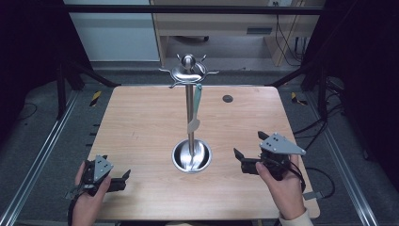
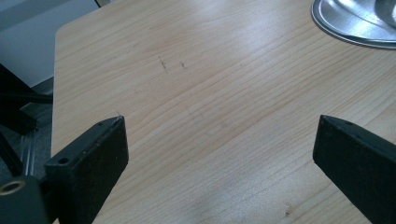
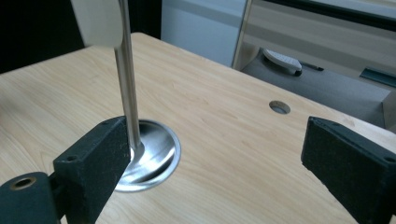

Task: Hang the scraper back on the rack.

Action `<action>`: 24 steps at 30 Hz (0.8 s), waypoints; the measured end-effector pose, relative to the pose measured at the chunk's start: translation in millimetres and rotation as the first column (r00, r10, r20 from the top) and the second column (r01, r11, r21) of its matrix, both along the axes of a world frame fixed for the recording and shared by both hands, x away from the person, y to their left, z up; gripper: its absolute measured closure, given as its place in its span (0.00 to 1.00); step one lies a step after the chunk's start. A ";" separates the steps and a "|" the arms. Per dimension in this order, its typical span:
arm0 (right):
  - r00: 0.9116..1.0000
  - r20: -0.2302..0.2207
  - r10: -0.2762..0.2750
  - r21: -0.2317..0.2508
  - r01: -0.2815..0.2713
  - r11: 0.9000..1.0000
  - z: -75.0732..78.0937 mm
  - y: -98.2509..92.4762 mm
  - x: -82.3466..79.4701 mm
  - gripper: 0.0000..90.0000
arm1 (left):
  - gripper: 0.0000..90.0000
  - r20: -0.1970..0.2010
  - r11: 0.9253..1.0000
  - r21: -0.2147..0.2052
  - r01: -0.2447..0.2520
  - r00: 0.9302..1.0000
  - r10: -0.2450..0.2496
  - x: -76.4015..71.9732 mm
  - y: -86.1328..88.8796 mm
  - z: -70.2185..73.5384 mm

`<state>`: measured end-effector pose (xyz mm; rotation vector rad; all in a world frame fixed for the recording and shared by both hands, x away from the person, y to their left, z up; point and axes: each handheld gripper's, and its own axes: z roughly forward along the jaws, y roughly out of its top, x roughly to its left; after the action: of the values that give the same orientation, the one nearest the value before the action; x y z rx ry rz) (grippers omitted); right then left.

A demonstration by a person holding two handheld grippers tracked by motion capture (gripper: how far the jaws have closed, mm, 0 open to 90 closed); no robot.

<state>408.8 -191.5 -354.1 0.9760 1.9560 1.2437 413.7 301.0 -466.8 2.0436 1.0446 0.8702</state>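
Left gripper (image 1: 123, 178): near-left on table, jaws wide apart, empty.
Right gripper (image 1: 238, 157): near-right, jaws wide apart, empty.
Utensil (image 1: 195, 109): hangs from steel stand (image 1: 190, 117), table centre.

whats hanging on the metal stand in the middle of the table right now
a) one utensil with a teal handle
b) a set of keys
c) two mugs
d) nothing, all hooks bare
a: in the high view a single utensil with a teal handle and pale head hangs from a hook on the metal stand, beside the pole, above its round base.
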 end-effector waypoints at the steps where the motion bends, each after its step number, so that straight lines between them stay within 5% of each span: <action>1: 1.000 -0.004 -0.001 -0.006 0.001 1.000 -2.3 -1.4 -0.4 0.10 | 0.03 0.002 1.000 0.001 -0.001 1.000 0.001 -0.1 -0.1 0.1; 13: 0.997 -0.055 -0.050 -0.024 0.049 0.999 -33.9 -20.4 3.8 0.09 | 0.03 0.005 1.000 0.006 -0.002 1.000 0.002 0.0 0.0 0.4; 17: 0.994 -0.087 -0.063 -0.023 0.061 0.998 -45.1 -24.9 7.5 0.09 | 0.03 0.027 1.000 -0.008 0.003 1.000 -0.002 -1.4 -0.1 2.4; 24: 0.987 -0.155 -0.048 -0.025 0.044 0.999 -64.9 -26.6 13.8 0.11 | 0.03 0.003 1.000 0.008 -0.009 1.000 0.009 0.1 0.7 -0.6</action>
<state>422.6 -218.1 -419.1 1.1314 2.0487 1.1489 413.9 301.7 -467.5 2.0450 1.0517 0.8826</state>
